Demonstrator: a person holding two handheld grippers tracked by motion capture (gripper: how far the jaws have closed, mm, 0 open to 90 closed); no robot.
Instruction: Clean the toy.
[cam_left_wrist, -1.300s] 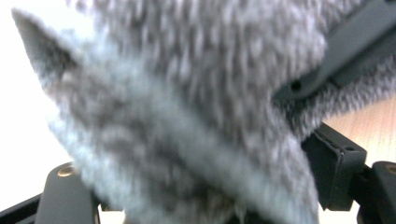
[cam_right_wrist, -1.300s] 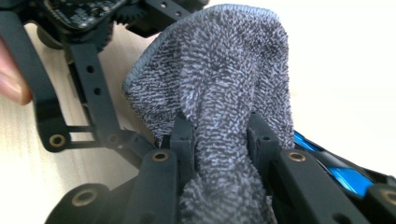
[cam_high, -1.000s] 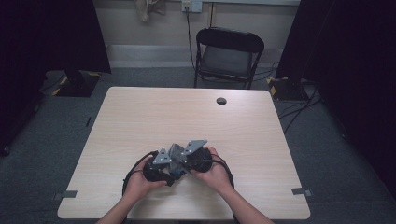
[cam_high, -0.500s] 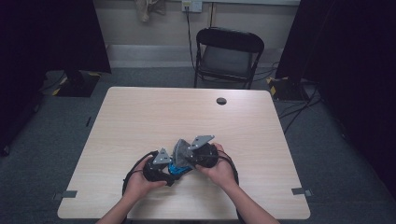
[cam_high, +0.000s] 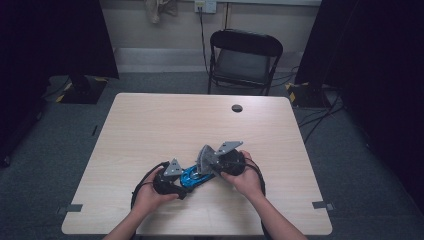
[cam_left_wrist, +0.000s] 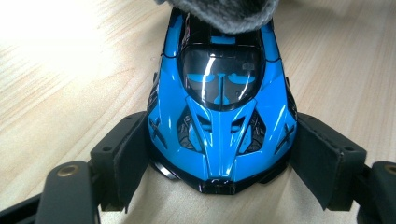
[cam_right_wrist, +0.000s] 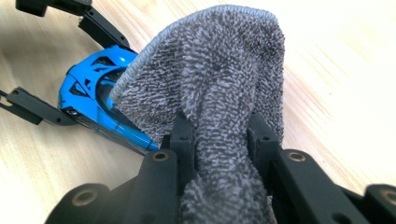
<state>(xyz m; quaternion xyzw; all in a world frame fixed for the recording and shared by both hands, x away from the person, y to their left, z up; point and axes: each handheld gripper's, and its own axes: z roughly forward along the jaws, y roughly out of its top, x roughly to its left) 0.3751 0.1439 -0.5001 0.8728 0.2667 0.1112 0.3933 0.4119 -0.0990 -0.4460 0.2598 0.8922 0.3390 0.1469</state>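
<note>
- Car (cam_left_wrist: 219, 116), a blue toy, sits on the table (cam_high: 165, 125) near our front edge, between our two hands.
- Our left gripper (cam_left_wrist: 219, 168) clamps the car by its sides; we see a black pad (cam_left_wrist: 128, 154) pressed against each flank in the left gripper view.
- Our right gripper (cam_right_wrist: 219, 135) has its jaws pinched together on a bunched grey cloth (cam_right_wrist: 219, 70).
- We see the cloth draped over one end of the car, touching its roof, in the right gripper view.
- From the high view, both grippers meet over the car, just beside each other.
- Beyond the table's far edge we see a black chair (cam_high: 245, 60).
</note>
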